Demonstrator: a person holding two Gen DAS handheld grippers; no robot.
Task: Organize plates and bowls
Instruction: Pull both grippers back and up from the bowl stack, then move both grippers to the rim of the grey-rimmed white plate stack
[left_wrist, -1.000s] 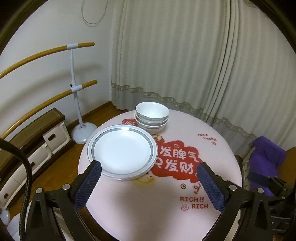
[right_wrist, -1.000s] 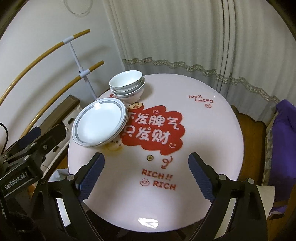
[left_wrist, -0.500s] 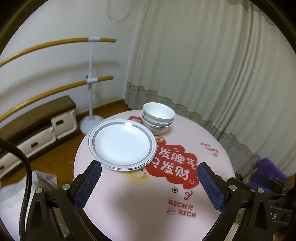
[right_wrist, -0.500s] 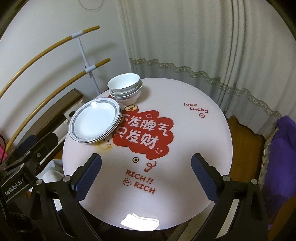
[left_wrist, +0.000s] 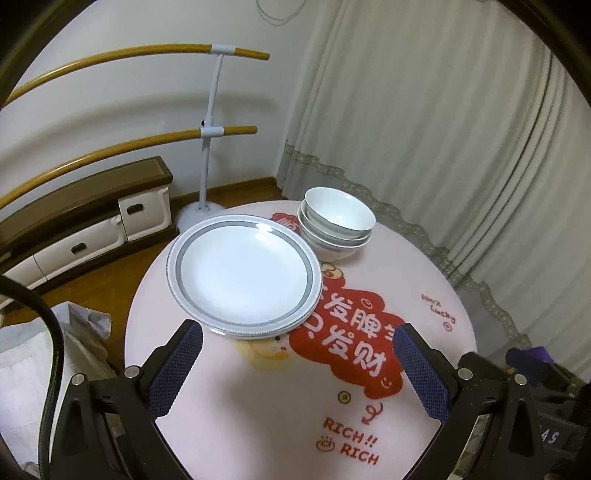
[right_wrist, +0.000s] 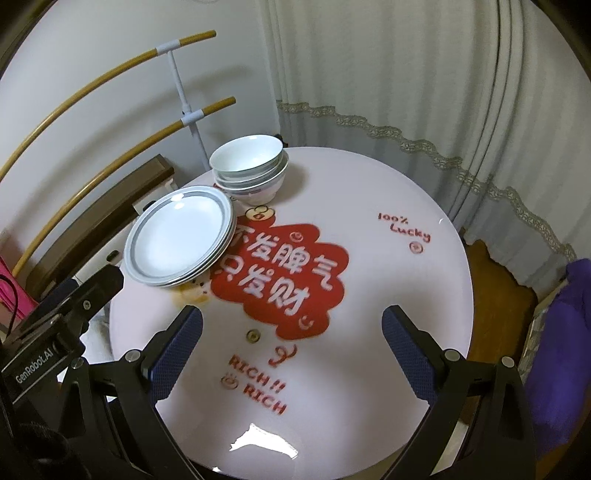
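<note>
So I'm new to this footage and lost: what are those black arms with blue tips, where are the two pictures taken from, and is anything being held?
They are handheld tools, not a robot: a person holds one two-finger gripper in each hand, each with a camera looking along its fingers. One picture is from the left gripper, the other from the right gripper. Both are open and hold nothing. On the round pink table lie stacked plates and, beside them, nested bowls.
</note>
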